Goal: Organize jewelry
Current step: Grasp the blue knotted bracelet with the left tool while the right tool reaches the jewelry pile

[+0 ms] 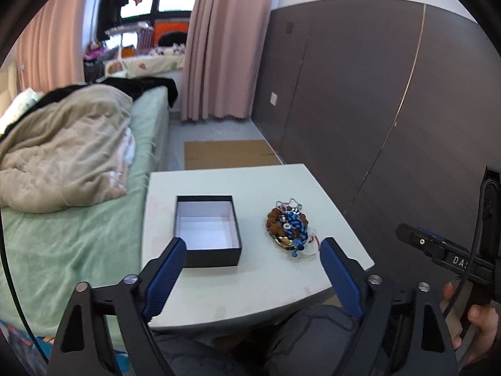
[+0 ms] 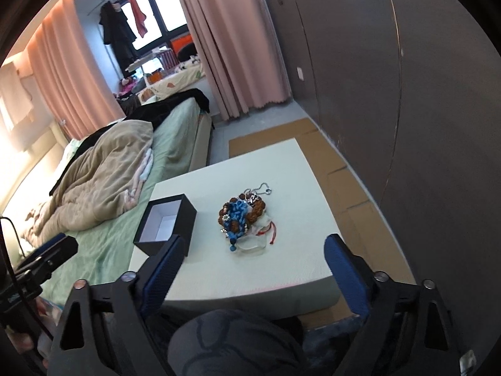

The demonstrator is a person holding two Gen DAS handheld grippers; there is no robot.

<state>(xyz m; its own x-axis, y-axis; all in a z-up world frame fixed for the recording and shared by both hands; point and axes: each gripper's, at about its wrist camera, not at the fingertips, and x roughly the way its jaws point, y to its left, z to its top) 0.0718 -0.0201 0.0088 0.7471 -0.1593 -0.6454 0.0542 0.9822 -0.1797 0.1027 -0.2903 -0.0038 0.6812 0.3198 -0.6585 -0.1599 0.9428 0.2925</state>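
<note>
Blue pads of both my left gripper (image 1: 252, 255) and right gripper (image 2: 253, 252) spread wide, holding nothing. Jewelry pile (image 1: 290, 227) sits right of empty black box (image 1: 207, 230). Lift 1 piece singly, avoiding tangles.

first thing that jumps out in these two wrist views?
The tangled jewelry pile in the middle of the pale table: brown beads, a blue knotted piece, a silver chain and a red cord heaped together. To its left stands the open black box, white inside and empty. Both the left hand-held gripper and right hand-held gripper hang open above the near edge, holding nothing.
</note>
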